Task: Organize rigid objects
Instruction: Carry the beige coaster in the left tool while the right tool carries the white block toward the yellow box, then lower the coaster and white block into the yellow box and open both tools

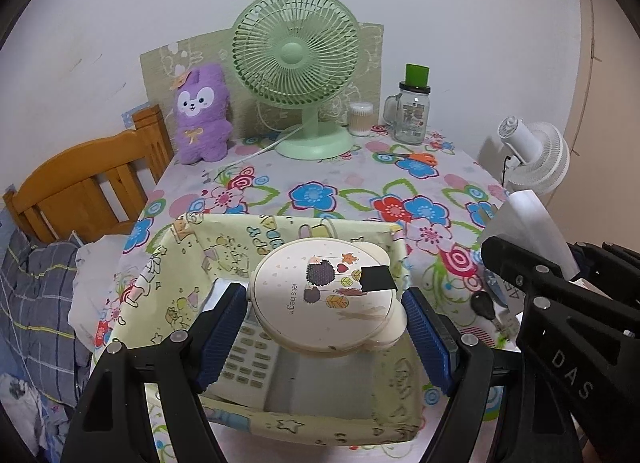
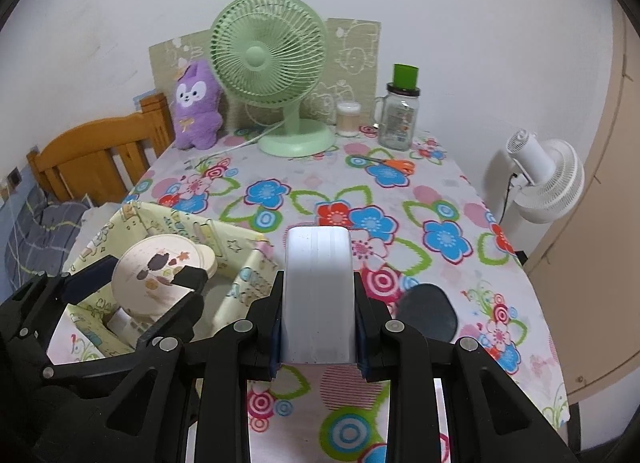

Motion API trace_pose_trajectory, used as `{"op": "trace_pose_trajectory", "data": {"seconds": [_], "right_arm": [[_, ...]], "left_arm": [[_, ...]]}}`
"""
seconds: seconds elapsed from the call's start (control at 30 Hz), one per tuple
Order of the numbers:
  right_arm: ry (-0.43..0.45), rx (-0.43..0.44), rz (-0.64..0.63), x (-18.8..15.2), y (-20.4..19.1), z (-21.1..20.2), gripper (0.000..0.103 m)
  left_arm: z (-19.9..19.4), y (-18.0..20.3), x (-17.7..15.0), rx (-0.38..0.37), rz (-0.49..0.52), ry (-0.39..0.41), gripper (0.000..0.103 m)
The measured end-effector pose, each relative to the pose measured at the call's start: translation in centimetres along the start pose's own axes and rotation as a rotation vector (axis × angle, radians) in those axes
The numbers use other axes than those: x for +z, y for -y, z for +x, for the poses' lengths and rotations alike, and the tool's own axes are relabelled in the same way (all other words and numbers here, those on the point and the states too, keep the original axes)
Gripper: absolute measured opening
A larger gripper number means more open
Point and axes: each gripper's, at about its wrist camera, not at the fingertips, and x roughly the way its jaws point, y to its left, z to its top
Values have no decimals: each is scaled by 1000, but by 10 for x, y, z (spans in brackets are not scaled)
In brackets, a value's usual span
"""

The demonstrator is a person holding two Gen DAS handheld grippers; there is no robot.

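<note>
My left gripper (image 1: 326, 327) is shut on a round cream case with bear ears and a hedgehog print (image 1: 324, 295), held over the open yellow fabric basket (image 1: 224, 239). A white calculator (image 1: 248, 359) lies inside the basket. My right gripper (image 2: 318, 323) is shut on a white rectangular box (image 2: 318, 295), held above the floral tablecloth, right of the basket (image 2: 244, 283). The left gripper with the cream case (image 2: 156, 275) also shows at the left of the right wrist view. The right gripper and its white box (image 1: 528, 223) show at the right of the left wrist view.
A black flat object (image 2: 428, 311) and a key (image 1: 484, 307) lie on the floral tablecloth (image 2: 400, 199). At the back stand a green fan (image 1: 296, 83), a purple plush (image 1: 200, 119), a cotton swab tub (image 1: 360, 119), a glass jar (image 1: 412, 111) and orange scissors (image 1: 416, 159). A white fan (image 2: 548, 179) stands off the right edge, a wooden bed frame (image 1: 88, 187) on the left.
</note>
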Motion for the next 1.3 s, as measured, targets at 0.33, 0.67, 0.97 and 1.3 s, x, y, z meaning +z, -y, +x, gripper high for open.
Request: {"op": "trace_pose_trajectory", "data": {"seconds": [0.33, 0.67, 0.97, 1.3], "right_arm": [[-16, 36, -46, 6, -27, 12, 30], [-39, 63, -73, 8, -48, 25, 30], [-39, 82, -117, 15, -71, 37, 30], [-90, 120, -142, 16, -88, 64, 30]], "left_arm": [[8, -20, 0, 17, -13, -18, 80], [23, -35, -1, 5, -6, -62, 80], [36, -51, -2, 20, 5, -106, 81], [52, -61, -4, 40, 3, -152, 81]]}}
